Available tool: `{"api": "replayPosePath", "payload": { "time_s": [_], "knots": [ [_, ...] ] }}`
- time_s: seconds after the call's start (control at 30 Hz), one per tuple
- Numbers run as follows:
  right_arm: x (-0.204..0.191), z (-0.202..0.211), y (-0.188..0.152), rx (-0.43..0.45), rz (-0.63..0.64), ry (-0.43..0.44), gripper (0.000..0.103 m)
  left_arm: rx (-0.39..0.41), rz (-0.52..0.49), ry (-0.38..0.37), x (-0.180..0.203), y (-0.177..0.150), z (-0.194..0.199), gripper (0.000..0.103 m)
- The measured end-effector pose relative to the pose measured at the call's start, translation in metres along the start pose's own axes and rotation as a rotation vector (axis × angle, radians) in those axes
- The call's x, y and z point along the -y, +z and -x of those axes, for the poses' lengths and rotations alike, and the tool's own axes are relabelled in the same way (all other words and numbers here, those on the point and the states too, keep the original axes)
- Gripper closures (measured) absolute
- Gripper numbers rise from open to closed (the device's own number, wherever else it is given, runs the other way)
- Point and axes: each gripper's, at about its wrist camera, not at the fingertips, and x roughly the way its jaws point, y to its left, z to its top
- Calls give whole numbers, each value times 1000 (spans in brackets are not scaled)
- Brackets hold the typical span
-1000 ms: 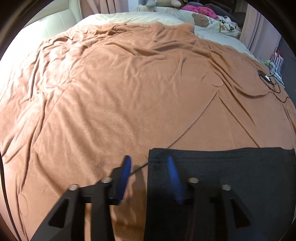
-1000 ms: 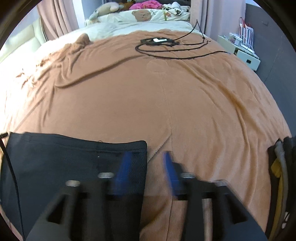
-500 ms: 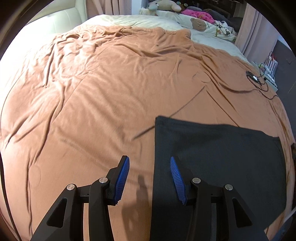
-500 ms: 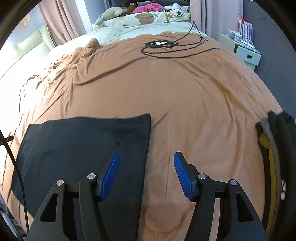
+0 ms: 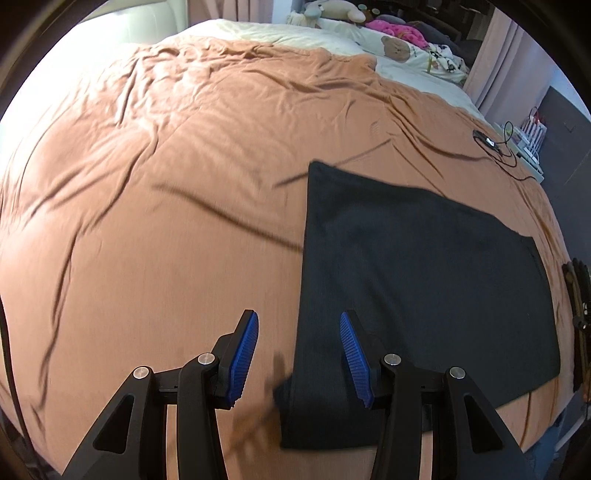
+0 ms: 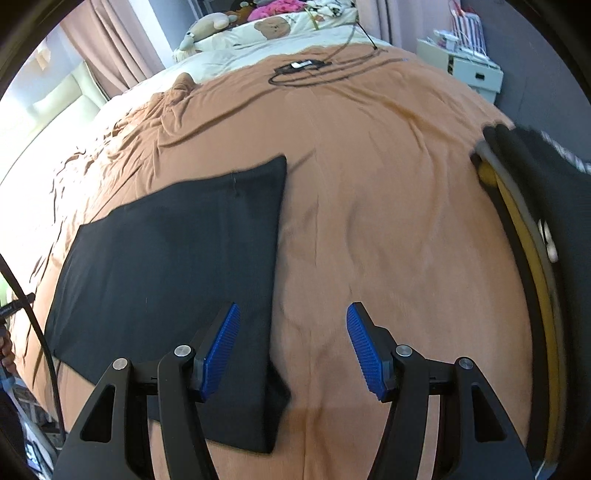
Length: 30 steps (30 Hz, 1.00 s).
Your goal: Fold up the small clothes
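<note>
Left wrist view: left gripper [image 5: 298, 352] spread apart, empty, above the black garment [image 5: 417, 280] lying flat at lower right on the orange blanket [image 5: 155, 184]

Right wrist view: right gripper [image 6: 292, 348] spread apart, empty; black garment [image 6: 173, 273] at lower left

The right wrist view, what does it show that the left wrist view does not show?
Only the right wrist view shows the white cabinet beside the bed and the stacked folded clothes in clear detail, plus the open right gripper. Only the left wrist view shows the wide wrinkled left part of the blanket and the open left gripper. Both show the flat black garment, the black cable and the plush toys near the pillows.
</note>
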Motion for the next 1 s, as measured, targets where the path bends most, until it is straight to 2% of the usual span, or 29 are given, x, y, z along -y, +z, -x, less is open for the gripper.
{"api": "replayPosePath", "payload": {
  "time_s": [0.23,0.5,0.7,1.0],
  "knots": [
    [10,20,-36,-28,-34,39,44,-23,71,-13,-9,-49,10,54],
    [11,31,-70,-63,-45,63,44,-19,141,-44,-19,-90,24,54],
    [11,34,-91,-93,-69,107,44,-24,184,-93,-20,-112,27,54],
    [16,20,-101,-132,-128,185,44,-43,284,-205,-29,-128,16,55]
  ]
}}
